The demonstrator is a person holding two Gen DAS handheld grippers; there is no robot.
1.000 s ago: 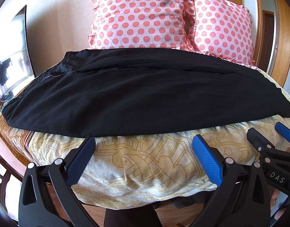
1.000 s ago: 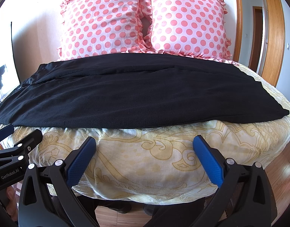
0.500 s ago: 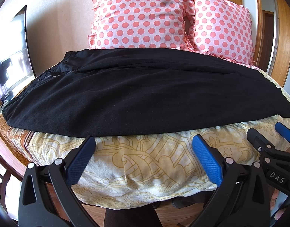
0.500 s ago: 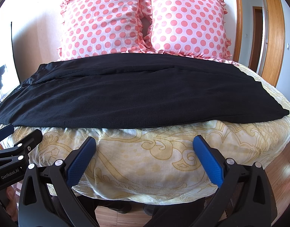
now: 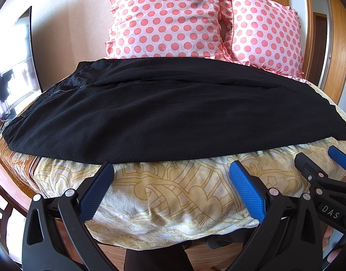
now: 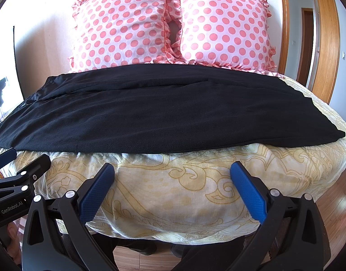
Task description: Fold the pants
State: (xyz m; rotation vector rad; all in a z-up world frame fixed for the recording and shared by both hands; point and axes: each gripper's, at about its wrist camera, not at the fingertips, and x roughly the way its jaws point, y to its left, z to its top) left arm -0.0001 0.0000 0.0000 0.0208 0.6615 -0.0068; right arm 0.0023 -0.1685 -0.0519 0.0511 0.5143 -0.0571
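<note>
Black pants [image 5: 173, 113] lie flat across the bed, waistband and zipper at the left, leg ends at the right; they also show in the right wrist view [image 6: 168, 115]. My left gripper [image 5: 170, 176] is open and empty, held above the bedspread just in front of the pants' near edge. My right gripper [image 6: 171, 174] is open and empty at the same near edge, further right. The right gripper's fingers [image 5: 308, 169] show at the right of the left wrist view. The left gripper's fingers [image 6: 37, 164] show at the left of the right wrist view.
The bed has a cream bedspread [image 5: 173, 194] with a yellow pattern. Two pink polka-dot pillows [image 6: 127, 27] [image 6: 222, 27] lean against the wall behind the pants. A TV screen [image 5: 12, 67] stands at the left. A wooden door frame [image 6: 326, 45] is at the right.
</note>
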